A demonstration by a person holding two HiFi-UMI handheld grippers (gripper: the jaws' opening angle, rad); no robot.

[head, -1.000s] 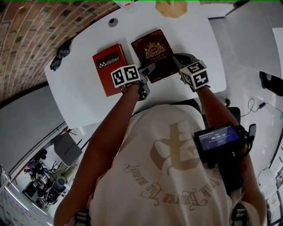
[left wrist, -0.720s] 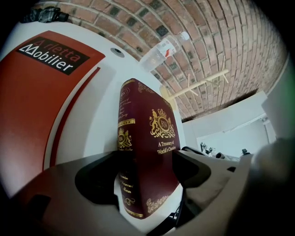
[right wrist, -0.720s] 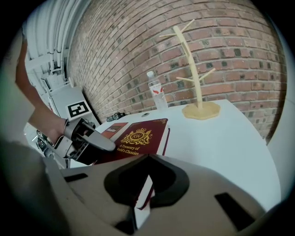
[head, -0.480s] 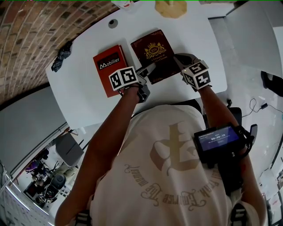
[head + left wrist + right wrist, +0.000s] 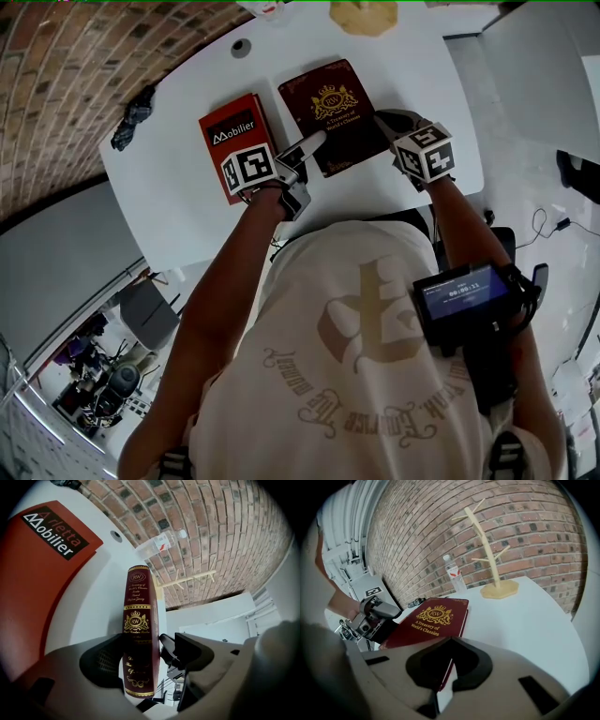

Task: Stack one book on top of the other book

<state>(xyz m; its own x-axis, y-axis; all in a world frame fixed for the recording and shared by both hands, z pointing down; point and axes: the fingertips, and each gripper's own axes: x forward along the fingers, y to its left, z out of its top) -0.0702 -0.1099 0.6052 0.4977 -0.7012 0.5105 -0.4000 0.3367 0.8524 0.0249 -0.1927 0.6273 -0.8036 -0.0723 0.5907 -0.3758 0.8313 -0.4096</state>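
The left claw (image 5: 143, 654) and right claw (image 5: 447, 667) each clamp an opposite edge of the maroon classics book (image 5: 333, 112), just right of the red Mobilier book (image 5: 230, 141) on the counter (image 5: 412, 66). With 2 shallow edge grips, uneven lifting could twist it loose or flop the cover open.

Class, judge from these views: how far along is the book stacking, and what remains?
Done: both grippers are on the maroon book. In hand: the left gripper clamps its spine, the right gripper its opposite edge. Left: carrying it over and setting it on the red book, which lies flat and uncovered beside it on the table.
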